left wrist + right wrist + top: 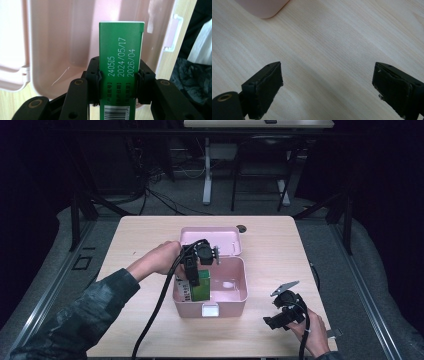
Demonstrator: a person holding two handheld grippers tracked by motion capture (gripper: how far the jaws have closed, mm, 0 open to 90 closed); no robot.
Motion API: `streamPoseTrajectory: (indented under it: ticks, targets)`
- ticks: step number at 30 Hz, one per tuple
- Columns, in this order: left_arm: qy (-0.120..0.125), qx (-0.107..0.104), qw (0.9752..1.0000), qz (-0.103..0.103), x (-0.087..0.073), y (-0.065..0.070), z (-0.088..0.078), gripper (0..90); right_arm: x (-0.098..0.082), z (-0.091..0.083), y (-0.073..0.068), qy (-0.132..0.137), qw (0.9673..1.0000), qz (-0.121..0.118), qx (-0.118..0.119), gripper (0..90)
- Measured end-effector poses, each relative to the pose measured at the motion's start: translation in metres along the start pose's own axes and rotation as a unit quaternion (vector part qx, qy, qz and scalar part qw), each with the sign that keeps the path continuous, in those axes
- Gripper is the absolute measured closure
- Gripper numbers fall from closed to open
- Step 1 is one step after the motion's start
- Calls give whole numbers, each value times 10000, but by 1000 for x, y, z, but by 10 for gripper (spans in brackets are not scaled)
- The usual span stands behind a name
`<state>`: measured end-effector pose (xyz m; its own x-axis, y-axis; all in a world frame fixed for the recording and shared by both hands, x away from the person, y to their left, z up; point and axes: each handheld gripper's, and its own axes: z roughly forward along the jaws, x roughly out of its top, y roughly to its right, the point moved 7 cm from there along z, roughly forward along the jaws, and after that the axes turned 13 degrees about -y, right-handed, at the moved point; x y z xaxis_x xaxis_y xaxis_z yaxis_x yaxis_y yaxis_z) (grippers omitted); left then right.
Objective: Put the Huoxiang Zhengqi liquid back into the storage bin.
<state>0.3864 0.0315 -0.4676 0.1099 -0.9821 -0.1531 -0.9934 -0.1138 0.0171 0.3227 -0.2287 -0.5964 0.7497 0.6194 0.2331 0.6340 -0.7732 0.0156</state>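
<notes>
Left tongs (117, 82) grip a green carton (121, 62) inside the pink box (235, 292); right tongs (327, 90) gape over the counter (337, 45).

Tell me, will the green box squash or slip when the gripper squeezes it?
Probably neither. The green box keeps straight edges between the left gripper pads, so it seems stiff cardboard. It looks light, carried by its narrow sides alone. Its tall, thin shape might tip over if stood upright in the pink case.
</notes>
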Motion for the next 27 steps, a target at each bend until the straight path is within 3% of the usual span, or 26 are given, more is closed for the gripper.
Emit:
streamPoseTrajectory:
  ticks: [9, 27]
  targets:
    - [-116, 77, 9996, 259, 0, 5, 10, 629, 0, 0, 0, -7, 10000, 12, 11, 85]
    - [-199, 13, 9990, 409, -1, 11, 25, 629, 0, 0, -1, -13, 10000, 18, 11, 85]
